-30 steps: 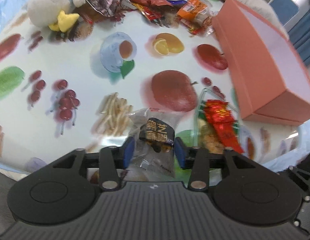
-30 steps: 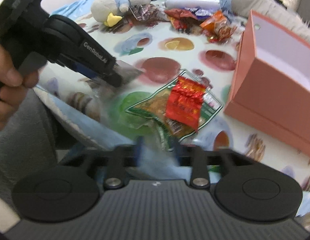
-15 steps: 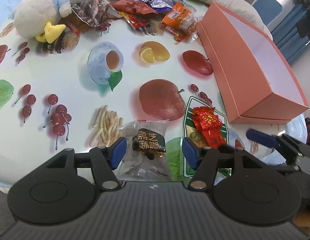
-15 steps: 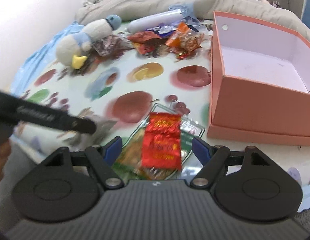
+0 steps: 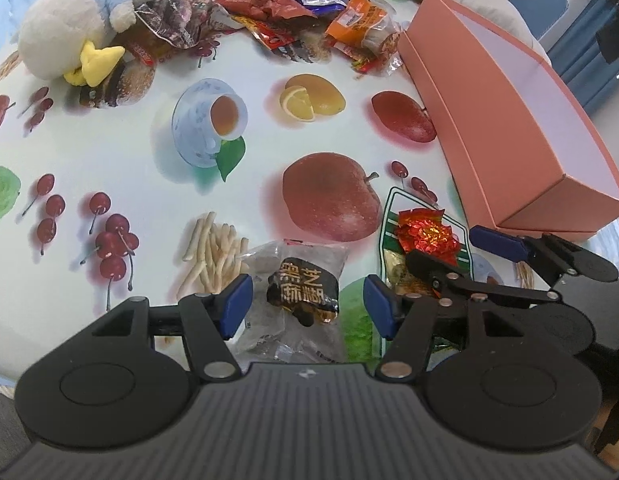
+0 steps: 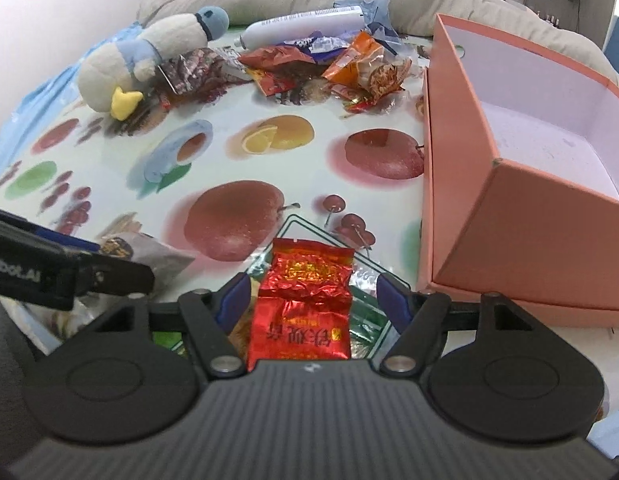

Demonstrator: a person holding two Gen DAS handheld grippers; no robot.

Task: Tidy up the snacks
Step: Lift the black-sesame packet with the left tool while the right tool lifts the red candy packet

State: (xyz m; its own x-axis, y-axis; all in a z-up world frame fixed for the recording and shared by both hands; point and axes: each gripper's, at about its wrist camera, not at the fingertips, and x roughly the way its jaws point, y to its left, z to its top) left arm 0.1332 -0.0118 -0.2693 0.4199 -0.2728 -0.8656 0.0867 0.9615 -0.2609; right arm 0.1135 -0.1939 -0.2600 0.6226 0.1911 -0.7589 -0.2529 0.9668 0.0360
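both wrist views close, angled down, sharing fruit-print table [image 5: 109,140] and pink box [image 6: 521,248]

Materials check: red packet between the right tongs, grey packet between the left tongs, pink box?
Red packet: looks like metallised foil, glossy, sharply creased with bright glints. Grey packet: seemingly thin plastic film, semi-clear, soft wrinkles, a dark printed label. Pink box: likely cardboard, matte, crisp folded edges, pale plain interior.
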